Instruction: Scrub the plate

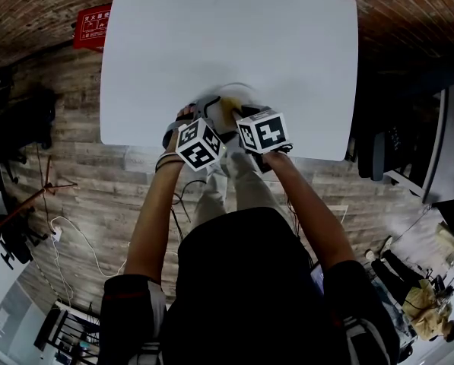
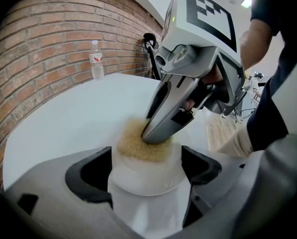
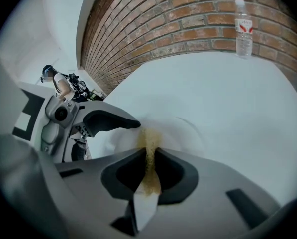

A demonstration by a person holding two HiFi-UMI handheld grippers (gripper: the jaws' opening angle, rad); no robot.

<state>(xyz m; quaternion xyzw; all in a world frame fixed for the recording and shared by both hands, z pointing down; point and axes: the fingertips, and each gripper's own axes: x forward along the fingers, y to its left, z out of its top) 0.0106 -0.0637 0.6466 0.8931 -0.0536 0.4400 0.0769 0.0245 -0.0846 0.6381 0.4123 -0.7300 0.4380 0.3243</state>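
Left gripper [image 2: 146, 169] clamps the small white plate [image 2: 147, 183] between its jaws, low on the tabletop [image 2: 63, 118]. Right gripper [image 3: 149, 153] is pinched narrow on the yellow sponge [image 3: 148, 133], pressed onto the plate just ahead. Scrubbing looks under way. I see no dirt, so can't judge what's left.

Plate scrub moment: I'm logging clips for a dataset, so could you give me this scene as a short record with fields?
Surface: white table, brick wall behind it
Left claw: closed on the edges of the plate, near the table's near edge
Right claw: shut on a thin yellowish sponge
Sponge position: pressed onto the plate's far part
Other: water bottle, upright at the far table edge by the wall
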